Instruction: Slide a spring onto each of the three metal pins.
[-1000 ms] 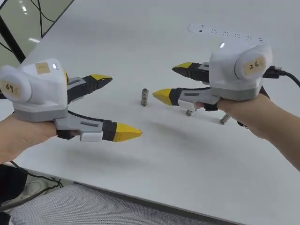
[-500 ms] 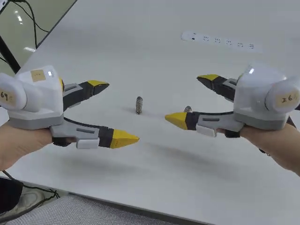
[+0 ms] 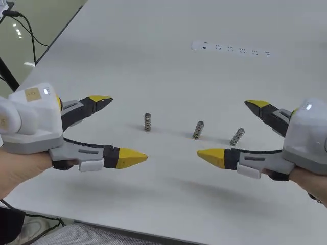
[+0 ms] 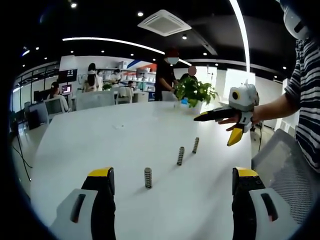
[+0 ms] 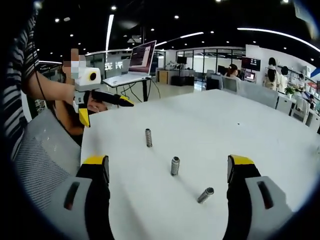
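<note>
On the white table, three springs stand in a row between the two grippers. Reading the head view from left to right:

- The left spring is upright.
- The middle spring leans slightly.
- The right spring leans further.

The springs are apart from one another, and none touches a gripper. What each spring is seated on cannot be told.

The left gripper is held above the table at the left end of the row. Its jaws are spread wide with nothing between them, and the yellow tips point toward the springs. In the left gripper view the left spring is nearest, ahead and between the jaws, and the other two recede beyond it.

The right gripper is held above the table at the right end of the row. Its jaws are also spread wide and empty, with the tips pointing back toward the springs. In the right gripper view the right spring is nearest and visibly tilted.

A power strip lies at the far side of the table, well apart from the springs.
</note>
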